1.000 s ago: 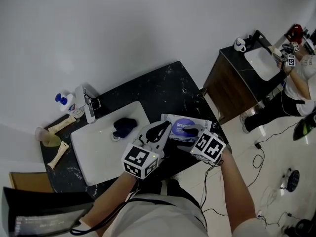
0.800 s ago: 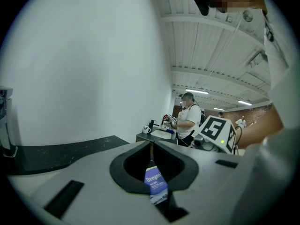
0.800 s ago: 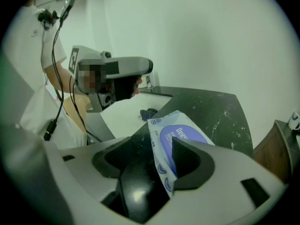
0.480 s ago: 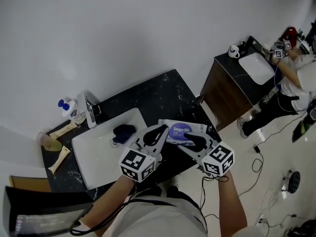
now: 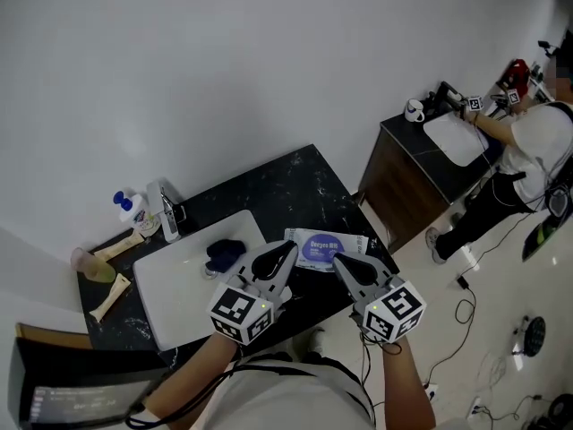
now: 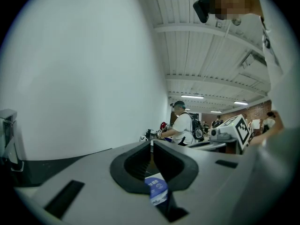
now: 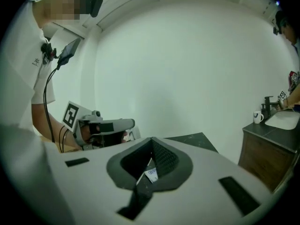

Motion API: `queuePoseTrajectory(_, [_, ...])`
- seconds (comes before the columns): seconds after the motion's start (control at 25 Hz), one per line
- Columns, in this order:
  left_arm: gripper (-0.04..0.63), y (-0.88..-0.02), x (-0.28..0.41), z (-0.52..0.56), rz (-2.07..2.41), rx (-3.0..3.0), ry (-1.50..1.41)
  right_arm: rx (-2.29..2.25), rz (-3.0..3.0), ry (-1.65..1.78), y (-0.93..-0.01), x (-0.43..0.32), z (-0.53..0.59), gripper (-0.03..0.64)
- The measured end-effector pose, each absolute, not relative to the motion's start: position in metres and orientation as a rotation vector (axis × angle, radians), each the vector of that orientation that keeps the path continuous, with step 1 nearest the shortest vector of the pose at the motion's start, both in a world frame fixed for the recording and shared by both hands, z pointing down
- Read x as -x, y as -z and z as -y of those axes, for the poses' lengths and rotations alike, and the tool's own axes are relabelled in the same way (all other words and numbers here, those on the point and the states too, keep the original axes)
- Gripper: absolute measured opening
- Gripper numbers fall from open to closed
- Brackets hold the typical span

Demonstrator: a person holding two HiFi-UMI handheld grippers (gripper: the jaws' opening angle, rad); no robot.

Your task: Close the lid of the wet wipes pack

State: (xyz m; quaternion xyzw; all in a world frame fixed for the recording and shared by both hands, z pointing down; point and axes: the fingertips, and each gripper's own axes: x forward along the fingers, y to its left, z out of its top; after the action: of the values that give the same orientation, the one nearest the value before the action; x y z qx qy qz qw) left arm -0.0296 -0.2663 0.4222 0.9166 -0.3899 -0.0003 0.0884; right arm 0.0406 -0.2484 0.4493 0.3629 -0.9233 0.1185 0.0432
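One flat rectangular wipes pack on speckled black counter.

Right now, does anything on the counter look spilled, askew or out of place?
Only one thing: a dark blue cloth sits bunched in the sink, an odd place for it. The wet wipes pack lies flat on the counter, and its purple lid looks closed. No spill shows.
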Motion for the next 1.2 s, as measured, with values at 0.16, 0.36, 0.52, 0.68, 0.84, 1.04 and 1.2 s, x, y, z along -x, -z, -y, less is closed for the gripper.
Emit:
queuePoseTrajectory(0.16, [0.018, -0.417, 0.036, 0.259, 1.168, -2.729, 0.011, -1.216, 2.831, -0.309, -0.431, -0.045, 0.241, 0.006])
queuePoseTrajectory(0.36, [0.003, -0.411, 0.041, 0.253, 1.165, -2.736, 0.035, -1.285, 2.811, -0.236, -0.417, -0.046, 0.236, 0.006])
queuePoseTrajectory(0.52, [0.002, -0.408, 0.041, 0.250, 1.144, -2.751, 0.047, -1.306, 2.801, -0.224, -0.415, -0.044, 0.234, 0.006])
queuePoseTrajectory(0.68, [0.002, -0.406, 0.046, 0.244, 1.122, -2.760, 0.053, -1.329, 2.793, -0.239, -0.413, -0.040, 0.228, 0.006])
queuePoseTrajectory(0.84, [0.002, -0.405, 0.052, 0.239, 1.082, -2.788, 0.060, -1.376, 2.778, -0.236, -0.409, -0.033, 0.223, 0.006])
queuePoseTrajectory(1.04, [0.002, -0.405, 0.054, 0.229, 1.019, -2.811, 0.071, -1.456, 2.754, -0.249, -0.410, -0.031, 0.212, 0.006])
queuePoseTrajectory(1.2, [0.002, -0.402, 0.048, 0.219, 0.999, -2.822, 0.080, -1.450, 2.754, -0.237, -0.410, -0.028, 0.197, 0.006])
